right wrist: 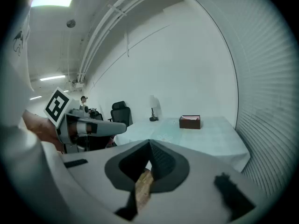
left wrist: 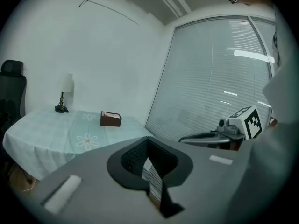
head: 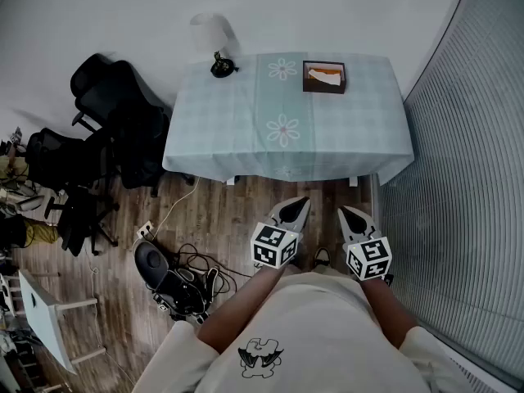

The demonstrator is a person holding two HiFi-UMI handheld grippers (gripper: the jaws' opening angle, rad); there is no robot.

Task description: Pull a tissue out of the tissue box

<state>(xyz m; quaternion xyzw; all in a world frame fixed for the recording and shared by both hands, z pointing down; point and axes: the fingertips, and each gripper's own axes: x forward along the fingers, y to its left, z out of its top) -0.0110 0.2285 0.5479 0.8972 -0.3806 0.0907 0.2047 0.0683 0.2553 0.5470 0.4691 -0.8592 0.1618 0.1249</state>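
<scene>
On the table (head: 237, 129), at about one o'clock, the tissue box (head: 324, 89) sits well apart from the left gripper (head: 301, 203) and right gripper (head: 345, 212), both clenched on nothing. A hasty pull could tear the thin, soft tissue (head: 327, 75) or drag the light box along. The box looks dark, squat, rectangular and hard-edged.

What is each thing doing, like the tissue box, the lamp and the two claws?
Tablecloth: spread flat, hanging over the edges.
Tissue box: on the tablecloth, open on top, untouched.
Tissue: sticking up out of the box.
Lamp: standing upright at the back corner.
Left claw: shut, empty, held short of the tablecloth.
Right claw: shut, empty, beside the left one.
</scene>
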